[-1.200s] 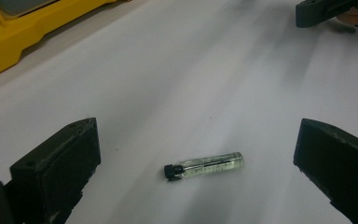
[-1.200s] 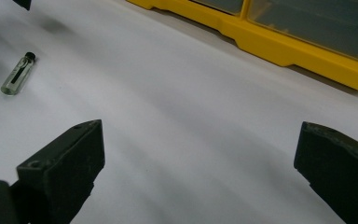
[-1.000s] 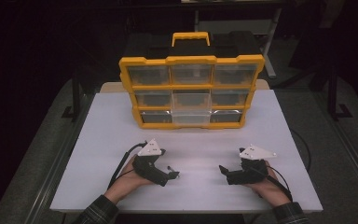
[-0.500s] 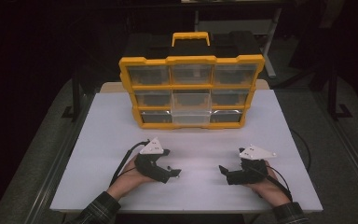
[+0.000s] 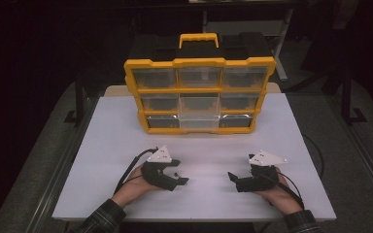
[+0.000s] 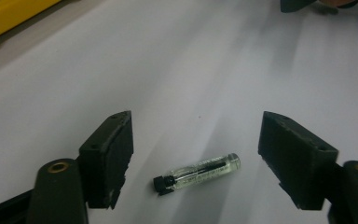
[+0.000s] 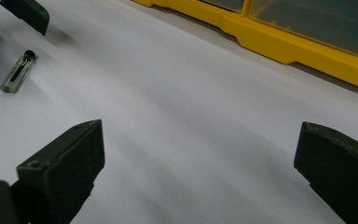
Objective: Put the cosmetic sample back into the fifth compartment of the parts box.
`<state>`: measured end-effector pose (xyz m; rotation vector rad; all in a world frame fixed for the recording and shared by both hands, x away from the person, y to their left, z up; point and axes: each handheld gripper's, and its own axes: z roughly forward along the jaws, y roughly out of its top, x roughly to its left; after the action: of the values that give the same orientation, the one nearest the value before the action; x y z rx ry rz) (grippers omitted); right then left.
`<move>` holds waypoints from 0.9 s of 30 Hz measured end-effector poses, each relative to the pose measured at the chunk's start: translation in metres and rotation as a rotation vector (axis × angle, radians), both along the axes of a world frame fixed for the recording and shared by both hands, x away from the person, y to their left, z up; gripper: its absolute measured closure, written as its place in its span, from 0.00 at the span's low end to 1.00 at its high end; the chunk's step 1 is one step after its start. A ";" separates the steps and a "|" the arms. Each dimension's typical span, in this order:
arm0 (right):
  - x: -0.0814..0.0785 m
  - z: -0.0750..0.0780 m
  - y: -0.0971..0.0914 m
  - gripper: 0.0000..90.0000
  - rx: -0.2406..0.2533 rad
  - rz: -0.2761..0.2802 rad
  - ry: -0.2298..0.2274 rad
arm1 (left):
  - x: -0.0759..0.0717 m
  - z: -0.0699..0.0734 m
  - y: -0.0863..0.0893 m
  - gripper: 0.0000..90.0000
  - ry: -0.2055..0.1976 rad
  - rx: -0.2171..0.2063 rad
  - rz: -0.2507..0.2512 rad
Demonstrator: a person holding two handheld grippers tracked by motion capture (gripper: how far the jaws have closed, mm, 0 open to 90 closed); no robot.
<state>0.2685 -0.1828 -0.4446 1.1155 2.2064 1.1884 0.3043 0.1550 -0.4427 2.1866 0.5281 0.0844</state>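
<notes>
High view above near table edge facing forward and down, gripper views low over white tabletop (image 5: 126,126), both sharing glass vial (image 6: 198,172), yellow organizer (image 5: 199,94)

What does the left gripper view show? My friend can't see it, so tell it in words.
A small clear glass vial with a black cap lies on its side on the white table, between the left gripper's two black fingers, which have just been closing but do not touch it. A yellow organizer's edge shows top left.
</notes>
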 end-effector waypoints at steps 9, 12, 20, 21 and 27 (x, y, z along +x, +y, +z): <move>0.000 0.000 0.001 0.01 -0.001 0.004 -0.001 | -0.002 -0.005 -0.001 0.42 -0.002 0.005 -0.021; 0.000 0.000 0.001 0.01 -0.001 0.004 -0.001 | -0.001 -0.005 -0.001 0.45 -0.008 0.012 -0.033; 0.000 0.000 0.001 0.01 -0.002 0.005 0.000 | -0.003 -0.006 -0.002 0.53 -0.009 0.025 -0.051; 0.000 0.000 0.001 0.01 -0.002 0.006 -0.001 | -0.003 -0.006 -0.002 0.53 -0.008 0.026 -0.052; 0.000 0.000 0.001 0.01 -0.003 0.005 0.000 | -0.003 -0.008 -0.002 0.56 -0.008 0.036 -0.058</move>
<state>0.2686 -0.1818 -0.4449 1.1087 2.2119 1.1864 0.3011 0.1526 -0.4510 2.2341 0.4614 0.0715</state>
